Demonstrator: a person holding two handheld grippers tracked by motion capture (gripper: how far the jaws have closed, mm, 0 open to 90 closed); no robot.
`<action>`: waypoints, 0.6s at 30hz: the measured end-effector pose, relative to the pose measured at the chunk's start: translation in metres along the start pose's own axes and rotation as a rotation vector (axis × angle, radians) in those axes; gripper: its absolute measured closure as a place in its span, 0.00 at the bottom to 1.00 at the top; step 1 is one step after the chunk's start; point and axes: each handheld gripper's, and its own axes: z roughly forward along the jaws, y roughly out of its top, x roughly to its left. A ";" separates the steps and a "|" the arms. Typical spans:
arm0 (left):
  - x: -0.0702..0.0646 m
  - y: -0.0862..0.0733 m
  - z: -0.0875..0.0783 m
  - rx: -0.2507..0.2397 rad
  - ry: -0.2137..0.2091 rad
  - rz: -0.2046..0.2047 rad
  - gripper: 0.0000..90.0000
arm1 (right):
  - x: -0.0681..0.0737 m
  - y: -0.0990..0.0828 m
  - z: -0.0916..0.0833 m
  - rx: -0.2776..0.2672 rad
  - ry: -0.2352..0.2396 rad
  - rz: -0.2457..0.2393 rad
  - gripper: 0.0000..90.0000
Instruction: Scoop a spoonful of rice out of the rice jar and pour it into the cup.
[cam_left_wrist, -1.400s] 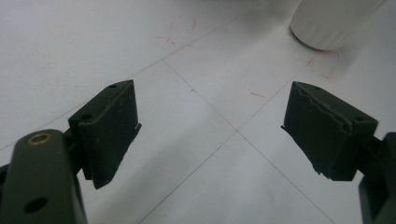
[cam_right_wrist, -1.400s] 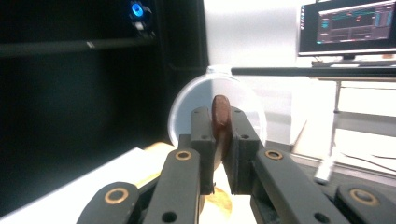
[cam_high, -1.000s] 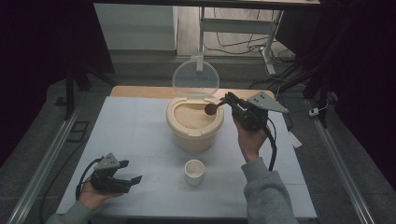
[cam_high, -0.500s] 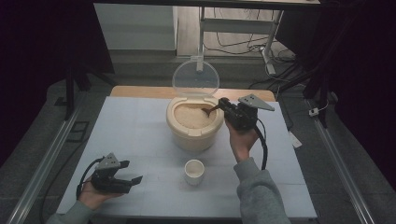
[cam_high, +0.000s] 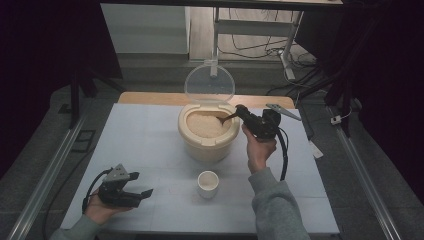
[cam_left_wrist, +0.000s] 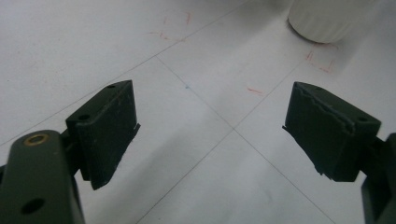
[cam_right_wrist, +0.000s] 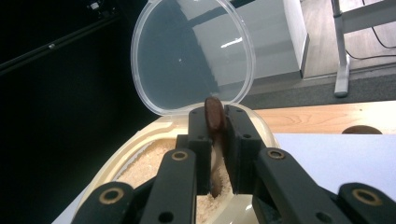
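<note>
On the white worktop (cam_high: 150, 140) stands a cream, round container (cam_high: 207, 145) full of pale grain (cam_high: 202, 125), its clear lid (cam_high: 209, 84) hinged up at the far rim. The right claw (cam_high: 239, 111) hangs over the container's right rim, held from below by the person's right hand (cam_high: 259, 150). In the right gripper view its jaws are closed tight on the brown handle of a spoon (cam_right_wrist: 214, 114), whose end sticks up above the jaw tips while the lower part runs down toward the grain (cam_right_wrist: 140, 170). In the high view the spoon (cam_high: 227, 118) reaches from the claw to the left and down, its bowl end at the grain's surface near the container's right side; how deep it sits cannot be told.

A small white cup (cam_high: 208, 184) stands upright on the worktop in front of the container, apart from it, between the two arms.

The left claw (cam_high: 145, 192) rests low at the near left of the worktop, held in the left hand (cam_high: 97, 210), well apart from the container. In the left gripper view (cam_left_wrist: 210, 135) its jaws stand wide apart with nothing between them, just bare worktop, and the cup's base (cam_left_wrist: 327, 21) lies ahead at the upper right.
</note>
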 end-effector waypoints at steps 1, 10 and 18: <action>0.000 0.000 0.000 0.000 0.000 0.001 0.19 | 0.000 0.000 0.000 0.000 -0.002 0.004 0.91; -0.001 0.000 0.000 0.000 0.000 0.002 0.19 | -0.010 -0.002 -0.004 -0.007 0.037 0.142 0.91; -0.001 0.001 0.001 0.001 0.000 0.004 0.19 | -0.012 -0.002 -0.006 -0.021 0.062 0.211 0.91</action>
